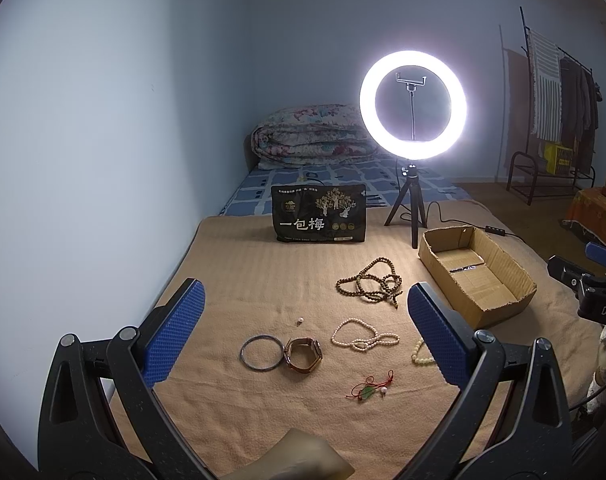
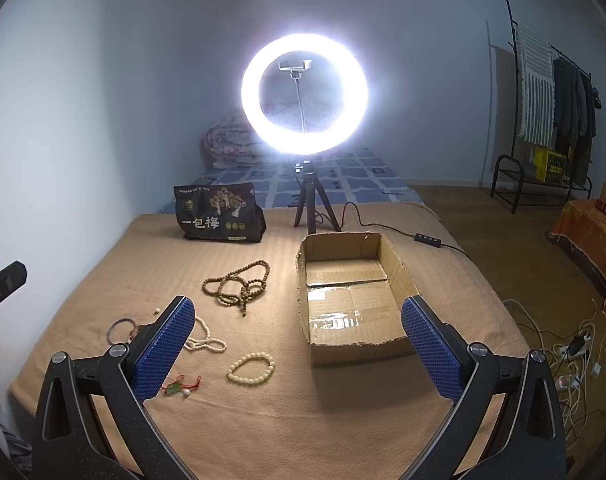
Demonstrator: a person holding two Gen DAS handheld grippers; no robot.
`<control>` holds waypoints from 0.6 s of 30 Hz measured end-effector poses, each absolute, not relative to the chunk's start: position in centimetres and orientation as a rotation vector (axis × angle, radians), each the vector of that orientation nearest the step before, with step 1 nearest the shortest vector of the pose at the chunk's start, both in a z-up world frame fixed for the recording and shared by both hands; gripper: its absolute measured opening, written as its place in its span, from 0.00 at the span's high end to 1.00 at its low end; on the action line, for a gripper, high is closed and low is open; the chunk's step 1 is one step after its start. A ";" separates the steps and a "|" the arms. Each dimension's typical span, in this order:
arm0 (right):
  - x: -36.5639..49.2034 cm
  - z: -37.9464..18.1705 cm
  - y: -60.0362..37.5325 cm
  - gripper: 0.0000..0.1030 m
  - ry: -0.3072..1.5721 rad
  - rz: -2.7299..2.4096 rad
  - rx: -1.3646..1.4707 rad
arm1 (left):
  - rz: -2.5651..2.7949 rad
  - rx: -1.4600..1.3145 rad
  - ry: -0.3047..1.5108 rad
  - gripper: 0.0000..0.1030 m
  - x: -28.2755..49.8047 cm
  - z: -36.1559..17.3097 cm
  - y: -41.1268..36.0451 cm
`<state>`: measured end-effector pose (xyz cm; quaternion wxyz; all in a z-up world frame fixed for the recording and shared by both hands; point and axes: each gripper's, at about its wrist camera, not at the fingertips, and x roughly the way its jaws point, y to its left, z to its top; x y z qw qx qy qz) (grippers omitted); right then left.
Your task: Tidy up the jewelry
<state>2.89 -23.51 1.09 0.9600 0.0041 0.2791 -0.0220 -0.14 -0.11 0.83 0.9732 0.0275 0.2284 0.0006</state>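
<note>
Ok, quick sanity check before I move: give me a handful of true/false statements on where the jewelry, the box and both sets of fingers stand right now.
1. The cardboard box holds no jewelry. True.
2. The left gripper is shut on the silver bangle. False: its fingers are spread wide and the bangle lies free on the blanket.
3. The brown bead strand lies outside the box. True.
4. The right gripper carries the cream bead bracelet. False: its fingers are open and empty, and the bracelet rests on the blanket.
5. The watch sits beside the bangle. True.
</note>
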 end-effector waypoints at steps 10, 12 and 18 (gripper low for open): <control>2.9 1.1 -23.5 0.00 0.565 -0.045 0.009 | 0.000 0.056 0.460 0.00 -0.2 0.8 -0.1; 2.9 1.1 -23.5 0.00 0.566 -0.044 0.009 | 0.000 0.056 0.459 0.00 -0.3 0.7 -0.1; 2.8 1.1 -23.4 0.00 0.566 -0.040 0.006 | 0.000 0.057 0.460 0.00 -0.3 0.7 -0.1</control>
